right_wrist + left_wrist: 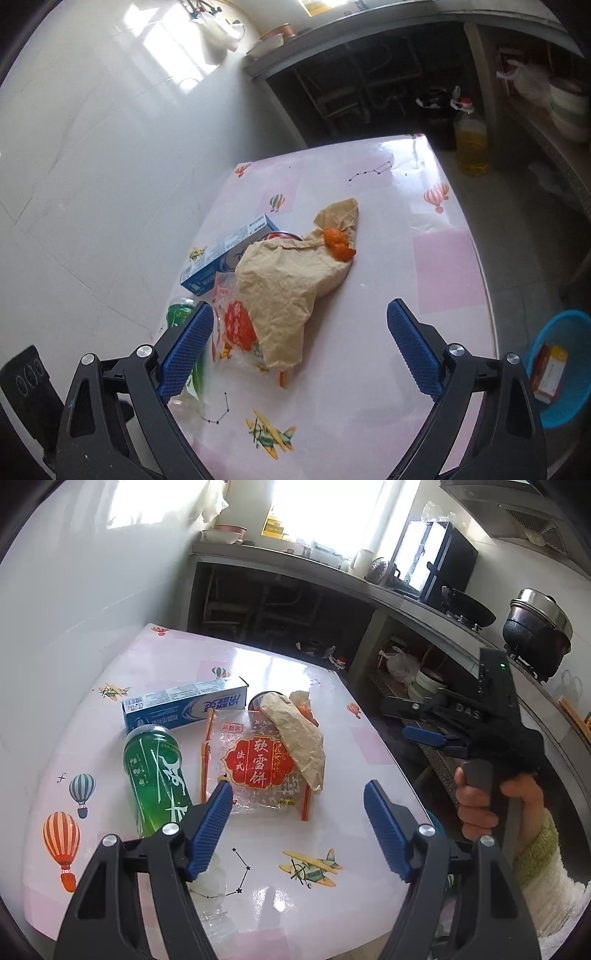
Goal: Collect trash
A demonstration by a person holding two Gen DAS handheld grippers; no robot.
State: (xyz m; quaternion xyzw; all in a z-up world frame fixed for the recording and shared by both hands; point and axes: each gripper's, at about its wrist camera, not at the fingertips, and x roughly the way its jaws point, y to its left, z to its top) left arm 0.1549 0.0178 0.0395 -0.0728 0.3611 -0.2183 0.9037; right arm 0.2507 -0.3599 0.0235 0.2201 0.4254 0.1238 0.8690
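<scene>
Several light scraps sit mid-frame on the counter (pixel 258 849): from left, a slick green bottle (pixel 157 775), a stiff toothpaste box (pixel 184 705), a crinkly red snack wrapper (pixel 258 764) and a limp brown paper bag (pixel 284 291), best pinched at a loose edge. Left gripper (pixel 297 830) and right gripper (pixel 301 350) both hover with fingers released, grasping nothing; the blue basin (pixel 565 406) sits at lower right.

- A table (pixel 369 746) covered with a pink cloth printed with balloons and planes is set against a white tiled wall (pixel 74 609).
- A grey counter (pixel 332 578) is seen behind it, with open shelves below.
- A black pot with a metal lid (pixel 537 627) is placed on the stove, and a dark wok (pixel 469 607) beside it.
- A bottle of yellow oil (pixel 471 142) is stood on the floor by the counter.
- Bowls (pixel 225 533) are stacked at the counter's far end.
</scene>
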